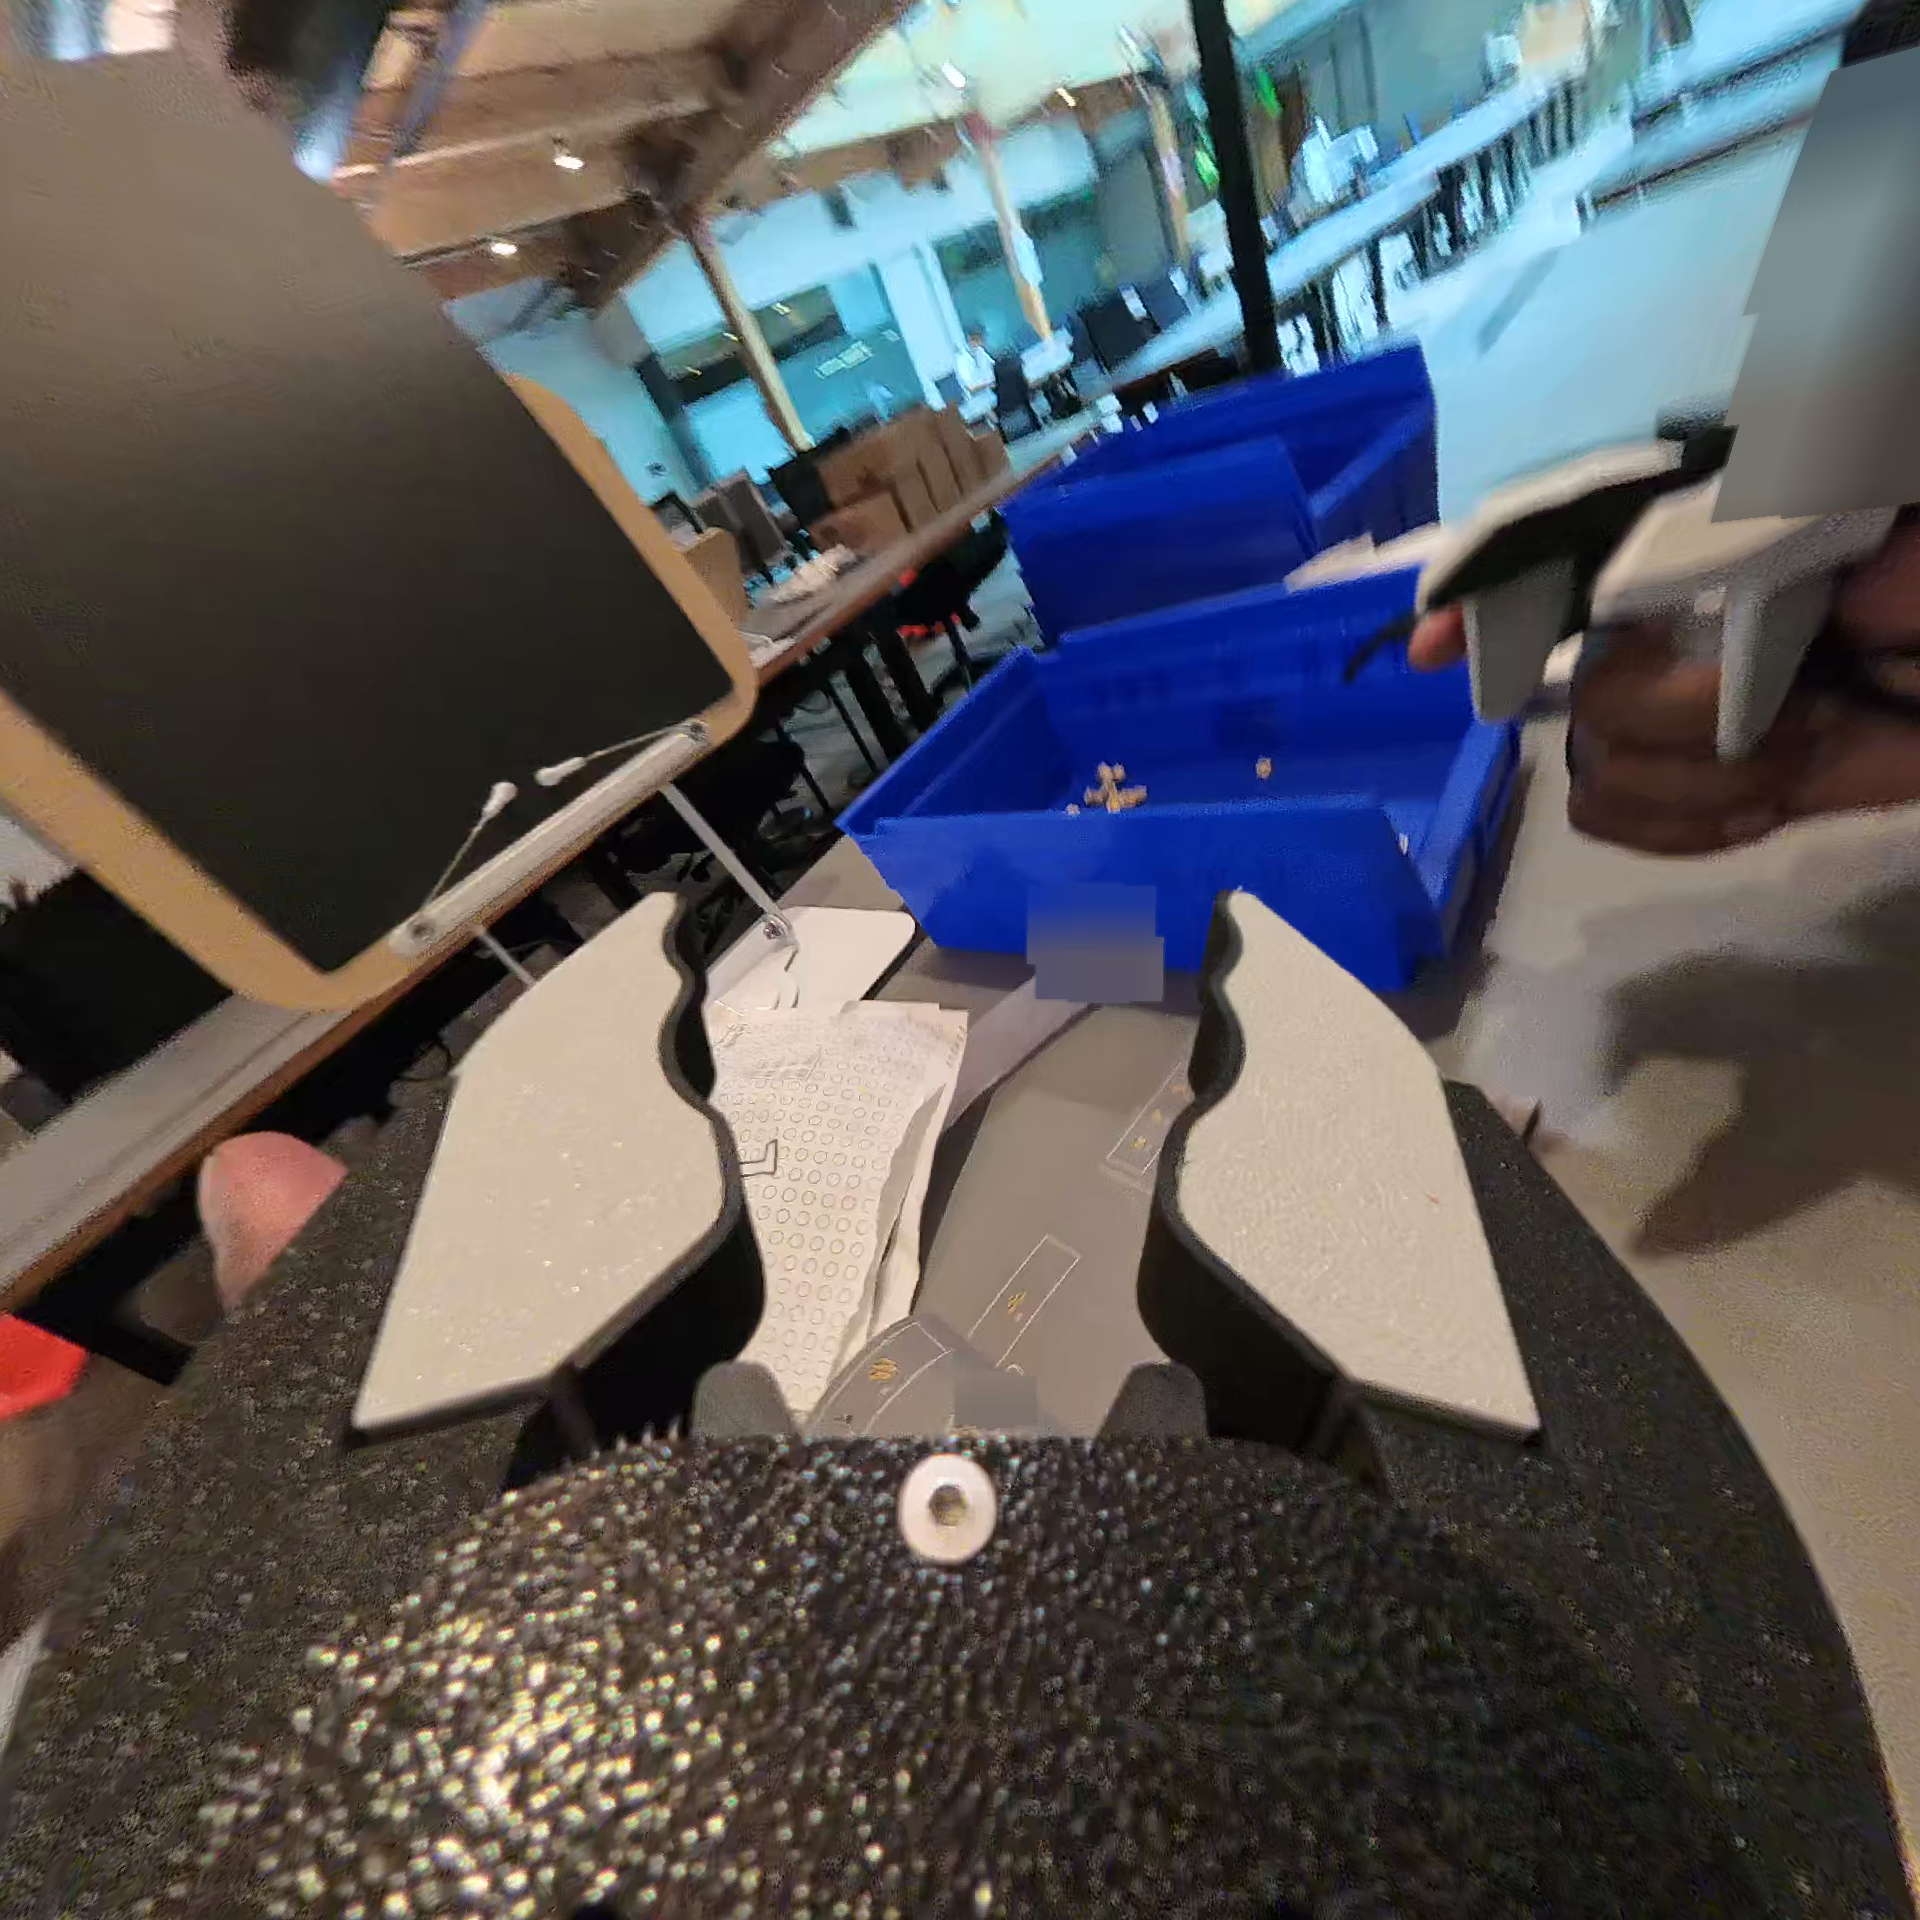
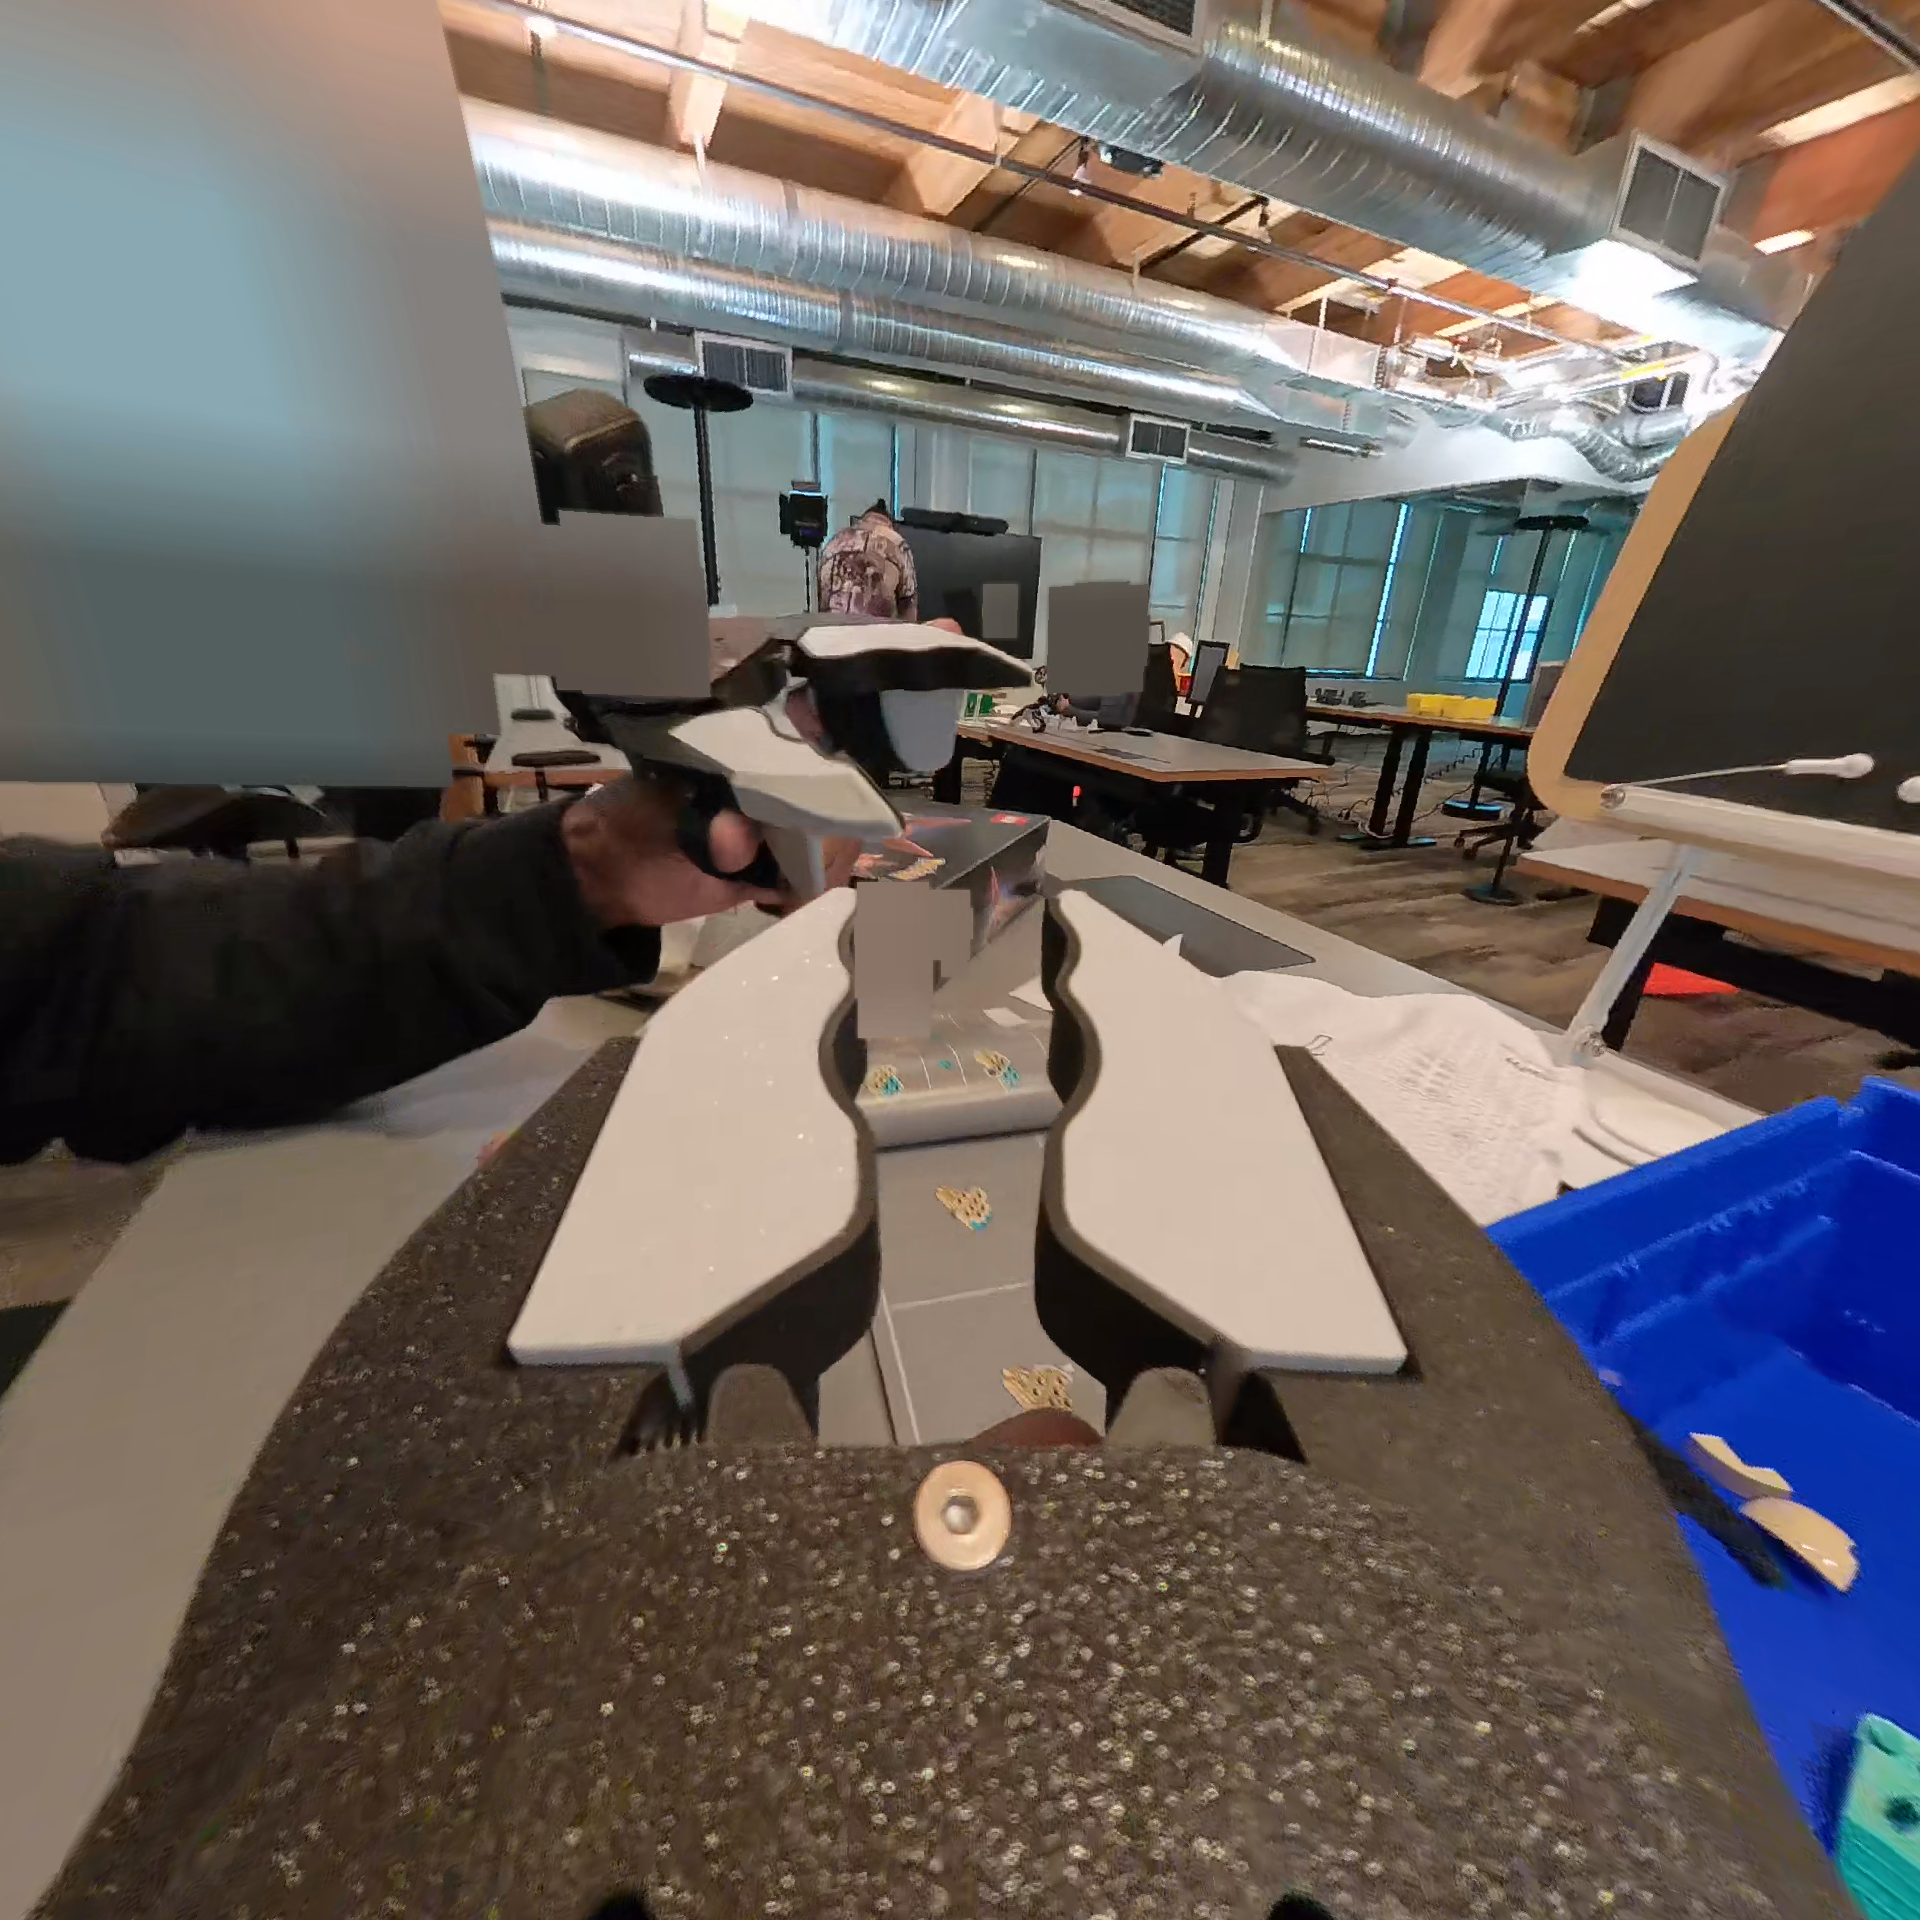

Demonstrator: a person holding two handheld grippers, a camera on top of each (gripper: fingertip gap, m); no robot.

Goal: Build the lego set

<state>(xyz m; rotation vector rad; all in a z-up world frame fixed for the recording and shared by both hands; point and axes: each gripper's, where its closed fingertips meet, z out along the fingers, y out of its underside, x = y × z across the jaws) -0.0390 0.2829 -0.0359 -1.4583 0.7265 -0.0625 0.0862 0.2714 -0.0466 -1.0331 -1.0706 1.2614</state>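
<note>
Counter (image 2: 208,1299) lying under both my tools. Blue bin (image 1: 1195,862) sitting just ahead of my left tool (image 1: 951,956), slightly right; small tan pieces (image 1: 1110,792) lying inside. Perforated white sheet (image 1: 831,1122) lying below left tool, toward left finger. Left tool spreading wide, gripping nothing. My right tool (image 2: 951,945) hovering half-open, empty, pointing at dark printed box (image 2: 997,883) ahead; grey instruction sheet (image 2: 956,1101) lying beneath, long axis running along fingers. Left tool looking nearer bin.

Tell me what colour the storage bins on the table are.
Bright blue storage bins, clearest in the left wrist view.

Two tools (image 1: 951,935) (image 2: 951,925), two blue bins (image 1: 1143,894), one box (image 2: 977,862).
</note>
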